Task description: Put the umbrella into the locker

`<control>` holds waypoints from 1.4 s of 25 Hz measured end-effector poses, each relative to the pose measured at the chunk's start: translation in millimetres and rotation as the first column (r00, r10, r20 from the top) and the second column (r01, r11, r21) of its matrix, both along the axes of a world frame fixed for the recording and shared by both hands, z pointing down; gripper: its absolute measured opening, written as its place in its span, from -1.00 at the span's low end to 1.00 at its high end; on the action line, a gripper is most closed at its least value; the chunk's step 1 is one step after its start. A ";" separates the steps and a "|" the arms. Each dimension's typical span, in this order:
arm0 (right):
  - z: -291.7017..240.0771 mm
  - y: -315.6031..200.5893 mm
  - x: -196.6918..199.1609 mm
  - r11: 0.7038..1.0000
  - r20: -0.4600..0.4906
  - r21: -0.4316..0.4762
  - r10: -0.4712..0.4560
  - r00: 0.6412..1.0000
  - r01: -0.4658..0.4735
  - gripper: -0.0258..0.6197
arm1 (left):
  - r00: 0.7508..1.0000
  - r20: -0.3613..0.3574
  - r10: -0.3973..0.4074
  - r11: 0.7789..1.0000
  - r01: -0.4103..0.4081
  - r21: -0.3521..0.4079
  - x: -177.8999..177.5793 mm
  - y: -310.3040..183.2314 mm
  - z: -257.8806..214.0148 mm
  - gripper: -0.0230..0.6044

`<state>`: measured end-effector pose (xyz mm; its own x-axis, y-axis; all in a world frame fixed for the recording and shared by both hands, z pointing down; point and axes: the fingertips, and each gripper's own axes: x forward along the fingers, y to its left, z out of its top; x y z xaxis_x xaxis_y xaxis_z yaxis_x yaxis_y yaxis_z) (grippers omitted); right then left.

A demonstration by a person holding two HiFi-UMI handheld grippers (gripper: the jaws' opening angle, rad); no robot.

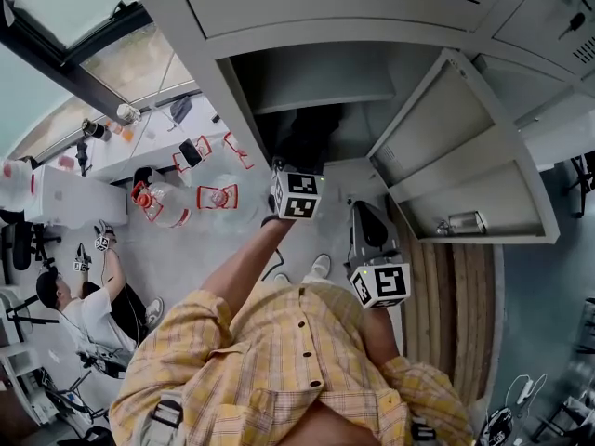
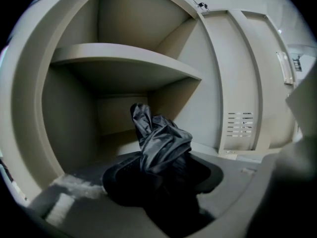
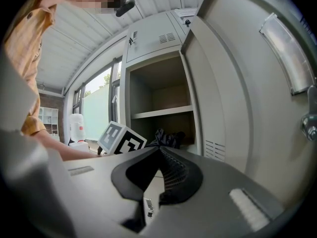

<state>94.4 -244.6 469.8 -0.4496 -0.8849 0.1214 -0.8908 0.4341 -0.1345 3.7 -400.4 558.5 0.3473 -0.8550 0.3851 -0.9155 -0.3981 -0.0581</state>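
Right tool (image 3: 159, 151) is closed and empty, level, just outside the locker (image 2: 69, 123) beside its swung-open door (image 1: 465, 156). Left tool (image 2: 161, 177) is clamped on the black folded umbrella (image 2: 161, 143), whose tip points into the lower compartment under the shelf (image 2: 124, 58); can't tell if it touches the bottom. Room behind: pale floor (image 1: 186, 258) with big water jugs (image 1: 163, 203), a cluttered white desk (image 1: 139, 156), a seated person (image 1: 88, 314), and windows (image 1: 93, 17) furthest out.
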 end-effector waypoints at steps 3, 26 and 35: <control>0.4 0.7 -0.1 1.000 0.000 -0.003 0.001 1.000 -0.001 -0.92 | 1.000 0.010 -0.007 1.000 0.007 -0.006 1.7 -10.4 2.0 -0.18; 0.1 14.5 0.9 1.000 0.008 -0.011 0.011 1.000 -0.011 -0.92 | 0.999 -0.037 0.016 1.000 -0.017 -0.020 13.4 -21.0 13.8 0.29; -1.6 28.4 -0.4 0.999 -0.005 -0.009 0.031 0.999 -0.031 -0.92 | 0.998 -0.062 0.013 1.000 -0.014 -0.012 4.8 5.0 -5.5 0.35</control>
<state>94.0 -216.3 468.3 -0.4211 -0.8973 0.1320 -0.9046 0.4049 -0.1336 8.5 -395.4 552.9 0.3821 -0.8454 0.3732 -0.9118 -0.4106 0.0033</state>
